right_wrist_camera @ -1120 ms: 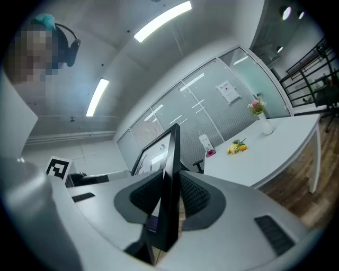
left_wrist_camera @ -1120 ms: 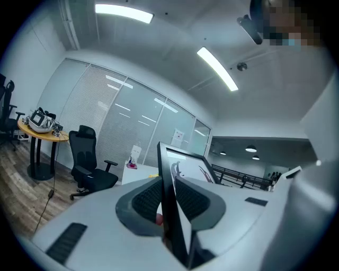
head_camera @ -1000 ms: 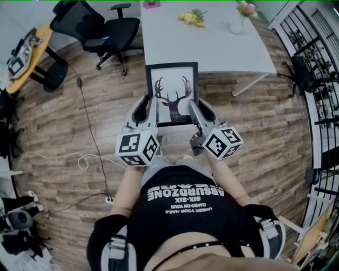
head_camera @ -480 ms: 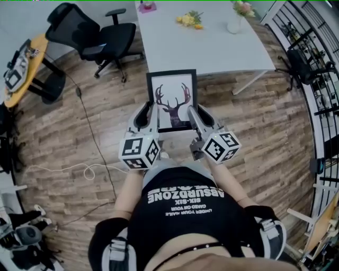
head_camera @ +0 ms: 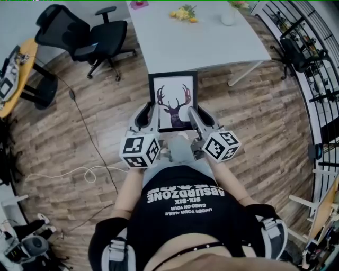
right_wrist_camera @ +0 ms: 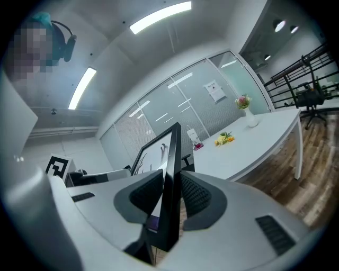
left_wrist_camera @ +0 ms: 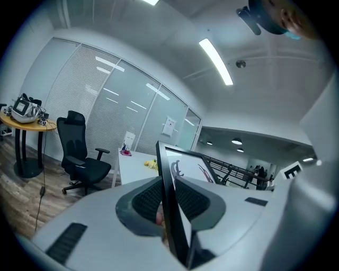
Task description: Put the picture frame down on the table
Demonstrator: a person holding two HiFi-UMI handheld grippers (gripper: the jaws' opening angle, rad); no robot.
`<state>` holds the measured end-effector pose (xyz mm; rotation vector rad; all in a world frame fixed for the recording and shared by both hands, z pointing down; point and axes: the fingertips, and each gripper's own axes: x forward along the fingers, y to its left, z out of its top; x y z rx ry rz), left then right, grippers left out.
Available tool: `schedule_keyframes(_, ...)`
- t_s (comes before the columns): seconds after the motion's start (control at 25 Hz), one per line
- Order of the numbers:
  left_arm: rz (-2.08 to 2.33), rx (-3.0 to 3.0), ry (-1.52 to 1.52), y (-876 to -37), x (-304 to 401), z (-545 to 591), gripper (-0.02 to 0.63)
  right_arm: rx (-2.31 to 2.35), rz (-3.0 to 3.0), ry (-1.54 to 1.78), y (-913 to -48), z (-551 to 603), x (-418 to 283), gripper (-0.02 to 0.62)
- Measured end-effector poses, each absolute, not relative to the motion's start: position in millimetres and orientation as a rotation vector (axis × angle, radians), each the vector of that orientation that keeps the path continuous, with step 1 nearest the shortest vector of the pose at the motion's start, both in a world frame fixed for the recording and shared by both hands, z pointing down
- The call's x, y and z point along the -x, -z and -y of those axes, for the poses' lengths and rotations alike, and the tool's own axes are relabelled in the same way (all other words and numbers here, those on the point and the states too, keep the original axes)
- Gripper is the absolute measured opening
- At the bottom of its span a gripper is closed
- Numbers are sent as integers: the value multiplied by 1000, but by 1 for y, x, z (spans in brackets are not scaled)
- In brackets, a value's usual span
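A black picture frame (head_camera: 173, 100) with a deer-antler print is held flat in front of me, above the wooden floor, its far edge at the near edge of the white table (head_camera: 196, 39). My left gripper (head_camera: 150, 115) is shut on the frame's left edge (left_wrist_camera: 170, 201). My right gripper (head_camera: 193, 115) is shut on its right edge (right_wrist_camera: 169, 196). Both gripper views show the thin black edge clamped between ribbed pads. The table (right_wrist_camera: 249, 145) lies ahead.
On the table's far side lie yellow flowers (head_camera: 181, 12), a white vase (head_camera: 229, 17) and a pink item (head_camera: 139, 4). A black office chair (head_camera: 79, 38) stands left of the table. A cable (head_camera: 85, 132) trails over the floor. Metal racks (head_camera: 310, 58) line the right.
I have stepped toward the table with the frame held in both grippers. The table has come nearer to the frame's far edge. Both grips are unchanged.
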<state>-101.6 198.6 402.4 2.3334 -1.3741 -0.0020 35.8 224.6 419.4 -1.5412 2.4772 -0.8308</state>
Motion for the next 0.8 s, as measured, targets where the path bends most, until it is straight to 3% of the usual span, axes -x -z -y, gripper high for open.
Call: schedule_keyframes(0.8, 1376, -2323, -68, -417, 97, -96, 75, 1512, -2534, 951, -448, -107, -41, 109)
